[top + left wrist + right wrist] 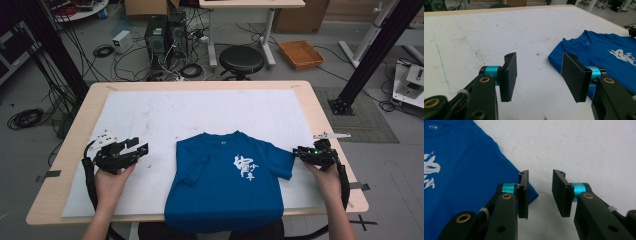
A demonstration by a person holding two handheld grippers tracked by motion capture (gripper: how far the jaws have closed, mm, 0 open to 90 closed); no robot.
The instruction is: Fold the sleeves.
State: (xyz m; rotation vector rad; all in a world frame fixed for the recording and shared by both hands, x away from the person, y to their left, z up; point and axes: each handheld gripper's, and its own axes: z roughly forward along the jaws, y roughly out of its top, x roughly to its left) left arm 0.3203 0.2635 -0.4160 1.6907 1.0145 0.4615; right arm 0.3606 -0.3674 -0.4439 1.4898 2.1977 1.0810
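Note:
A blue T-shirt (225,180) with white print lies flat on the white mat, its hem hanging over the table's near edge. Its left sleeve is folded in over the body, while the right sleeve spreads out toward my right gripper (298,151). That gripper is low at the sleeve's tip, jaws apart, and the sleeve corner (532,193) lies just beside one jaw, with bare mat showing in the gap at the gripper (540,192). My left gripper (140,146) hovers over the mat left of the shirt (609,57), and the gripper (539,75) stands open with nothing between its jaws.
The white mat (200,110) covers most of the wooden table (80,130). On the floor beyond the table stand a black stool (241,60), computer cases (162,35) with cables, and an orange basket (301,53). A black frame post (370,55) rises at the right.

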